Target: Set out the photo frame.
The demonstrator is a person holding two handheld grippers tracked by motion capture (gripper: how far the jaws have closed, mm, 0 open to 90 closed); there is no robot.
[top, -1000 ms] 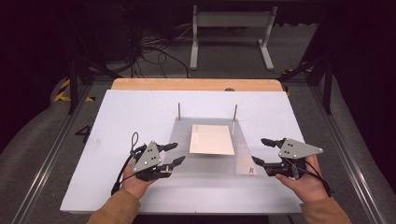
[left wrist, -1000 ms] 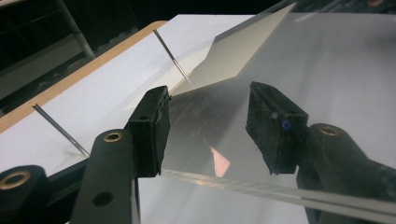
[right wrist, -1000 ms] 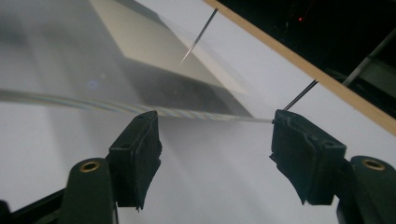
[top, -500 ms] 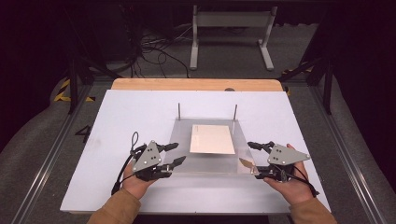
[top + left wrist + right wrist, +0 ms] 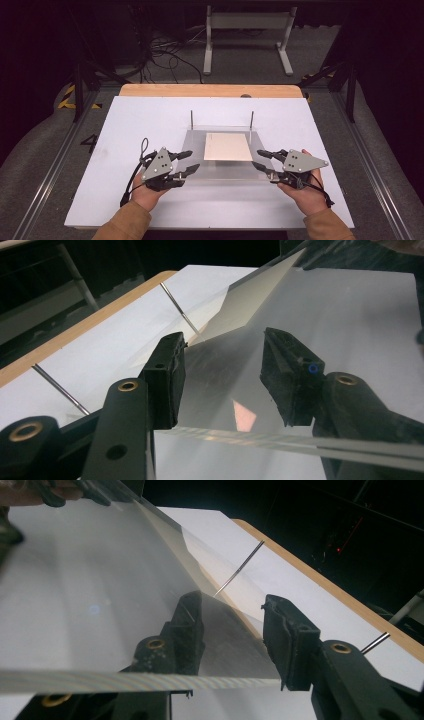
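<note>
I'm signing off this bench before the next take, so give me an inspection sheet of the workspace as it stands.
Surface: white board on a wooden table.
Job's things: clear acrylic plate lying flat between the hands, a tan sheet on or under it; two thin metal pins upright at its far edge.
Clutter: nothing seen on the board.
Grippers: left gripper astride the plate's left edge, right gripper astride its right edge, its jaws having just been closing; the gripper views show the plate between each pair of jaws, with gaps showing at the pads.
Cables: black cable looping from the left gripper; tangled cables on the floor behind.
Surroundings: dark floor, a white metal stand, aluminium rails.
</note>
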